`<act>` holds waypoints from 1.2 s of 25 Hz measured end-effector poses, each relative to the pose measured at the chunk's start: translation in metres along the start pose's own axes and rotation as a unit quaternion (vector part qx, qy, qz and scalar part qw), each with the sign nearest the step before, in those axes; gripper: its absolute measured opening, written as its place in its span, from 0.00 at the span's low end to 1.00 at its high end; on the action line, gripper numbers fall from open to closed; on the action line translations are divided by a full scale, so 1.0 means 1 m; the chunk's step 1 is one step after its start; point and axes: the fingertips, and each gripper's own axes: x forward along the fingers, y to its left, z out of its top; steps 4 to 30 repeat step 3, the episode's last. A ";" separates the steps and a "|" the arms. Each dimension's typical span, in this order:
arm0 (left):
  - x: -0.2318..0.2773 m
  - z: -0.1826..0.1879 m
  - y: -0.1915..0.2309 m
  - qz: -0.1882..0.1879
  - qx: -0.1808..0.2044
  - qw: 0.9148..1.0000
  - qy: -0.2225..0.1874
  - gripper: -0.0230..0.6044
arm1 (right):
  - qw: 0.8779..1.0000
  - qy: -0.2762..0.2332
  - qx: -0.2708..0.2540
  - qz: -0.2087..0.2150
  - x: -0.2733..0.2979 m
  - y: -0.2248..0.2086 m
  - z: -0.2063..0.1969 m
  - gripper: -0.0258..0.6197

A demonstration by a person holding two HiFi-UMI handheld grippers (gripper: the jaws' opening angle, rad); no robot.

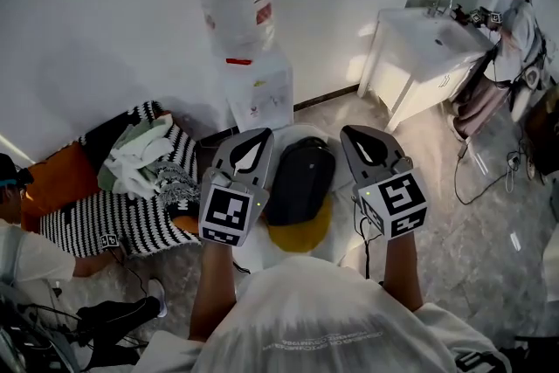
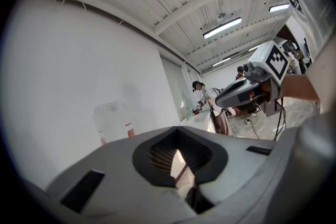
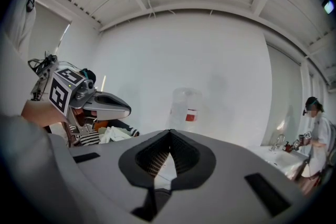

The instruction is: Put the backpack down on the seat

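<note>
A black backpack (image 1: 301, 175) lies on a yellow seat (image 1: 302, 236) right below me, between my two grippers. My left gripper (image 1: 261, 135) is held up to the left of the backpack, its jaws shut with nothing between them. On the other side, my right gripper (image 1: 351, 132) is also shut and empty. Neither one touches the backpack. In the left gripper view the left gripper (image 2: 177, 130) points at the white wall, with the right gripper (image 2: 244, 93) off to its side. The right gripper (image 3: 169, 132) faces the same wall in its own view, where the left gripper (image 3: 102, 103) shows too.
A water dispenser (image 1: 255, 92) with a large bottle (image 1: 234, 0) stands against the wall behind the seat. A striped couch (image 1: 113, 214) piled with clothes (image 1: 140, 155) is at the left. At the right, a person (image 1: 511, 31) stands by a white sink cabinet (image 1: 419, 57). Cables (image 1: 476, 175) lie on the floor.
</note>
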 end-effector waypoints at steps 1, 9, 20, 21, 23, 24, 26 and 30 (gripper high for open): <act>0.001 0.000 0.001 0.000 -0.001 1.000 0.000 0.06 | 1.000 0.001 0.000 0.001 0.001 0.000 0.000 0.04; 0.002 0.000 0.003 0.000 -0.002 1.000 0.001 0.06 | 1.000 0.002 0.000 0.001 0.003 -0.001 0.001 0.04; 0.002 0.000 0.003 0.000 -0.002 1.000 0.001 0.06 | 1.000 0.002 0.000 0.001 0.003 -0.001 0.001 0.04; 0.002 0.000 0.003 0.000 -0.002 1.000 0.001 0.06 | 1.000 0.002 0.000 0.001 0.003 -0.001 0.001 0.04; 0.002 0.000 0.003 0.000 -0.002 1.000 0.001 0.06 | 1.000 0.002 0.000 0.001 0.003 -0.001 0.001 0.04; 0.002 0.000 0.003 0.000 -0.002 1.000 0.001 0.06 | 1.000 0.002 0.000 0.001 0.003 -0.001 0.001 0.04; 0.002 0.000 0.003 0.000 -0.002 1.000 0.001 0.06 | 1.000 0.002 0.000 0.001 0.003 -0.001 0.001 0.04; 0.002 0.000 0.003 0.000 -0.002 1.000 0.001 0.06 | 1.000 0.002 0.000 0.001 0.003 -0.001 0.001 0.04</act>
